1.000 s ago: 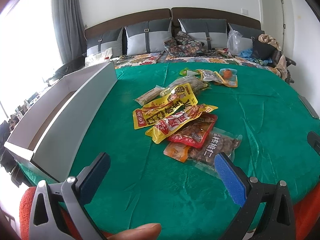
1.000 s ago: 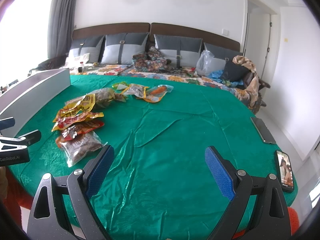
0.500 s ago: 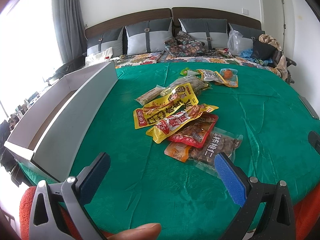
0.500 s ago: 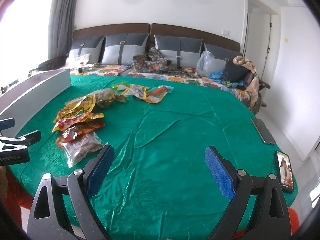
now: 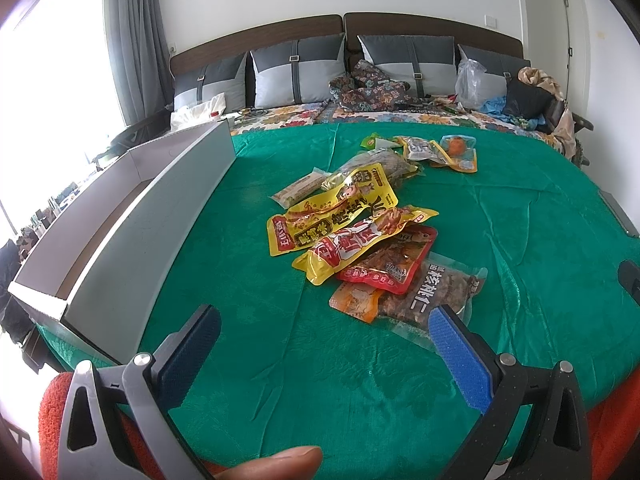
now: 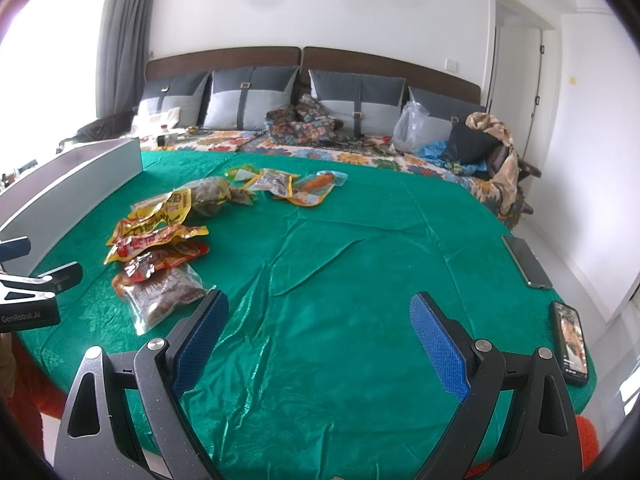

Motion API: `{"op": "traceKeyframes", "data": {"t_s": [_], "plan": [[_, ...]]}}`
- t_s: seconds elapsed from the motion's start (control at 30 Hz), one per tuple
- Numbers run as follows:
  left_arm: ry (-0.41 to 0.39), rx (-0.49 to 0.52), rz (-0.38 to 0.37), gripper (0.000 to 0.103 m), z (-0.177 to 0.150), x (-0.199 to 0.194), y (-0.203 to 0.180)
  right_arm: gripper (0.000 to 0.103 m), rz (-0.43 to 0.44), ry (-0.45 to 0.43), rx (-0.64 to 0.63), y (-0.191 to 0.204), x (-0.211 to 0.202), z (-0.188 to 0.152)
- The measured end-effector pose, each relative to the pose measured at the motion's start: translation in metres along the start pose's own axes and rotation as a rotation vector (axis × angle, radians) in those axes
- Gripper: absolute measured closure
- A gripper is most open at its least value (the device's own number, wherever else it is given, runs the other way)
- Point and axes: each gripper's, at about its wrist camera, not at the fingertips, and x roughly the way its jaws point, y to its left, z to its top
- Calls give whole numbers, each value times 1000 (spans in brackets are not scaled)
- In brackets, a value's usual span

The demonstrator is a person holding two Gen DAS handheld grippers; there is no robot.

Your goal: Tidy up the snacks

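Observation:
Several snack packets lie in a loose row on the green tablecloth (image 5: 520, 208): a clear pack of brown nuts (image 5: 436, 292), a red packet (image 5: 392, 260), two yellow packets (image 5: 340, 208), and a further cluster with an orange-trimmed pack (image 5: 456, 152). My left gripper (image 5: 324, 344) is open, low over the cloth just short of the nut pack. My right gripper (image 6: 320, 332) is open over bare cloth, with the nut pack (image 6: 164, 292) to its left. The white open box (image 5: 132, 208) stands along the left edge.
Two phones (image 6: 570, 342) lie near the table's right edge. A bed with grey pillows (image 6: 248, 96) and clutter runs behind the table. A fingertip (image 5: 276, 464) shows at the bottom of the left wrist view. The left gripper's body (image 6: 32, 292) shows at the right view's left edge.

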Motion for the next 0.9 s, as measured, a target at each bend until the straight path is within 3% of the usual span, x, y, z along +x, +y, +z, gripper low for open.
{"op": "traceKeyframes", "data": {"t_s": [0.9], "plan": [[6, -5, 6, 0, -1, 2, 2, 9, 1, -1, 1, -1, 0, 0]]}}
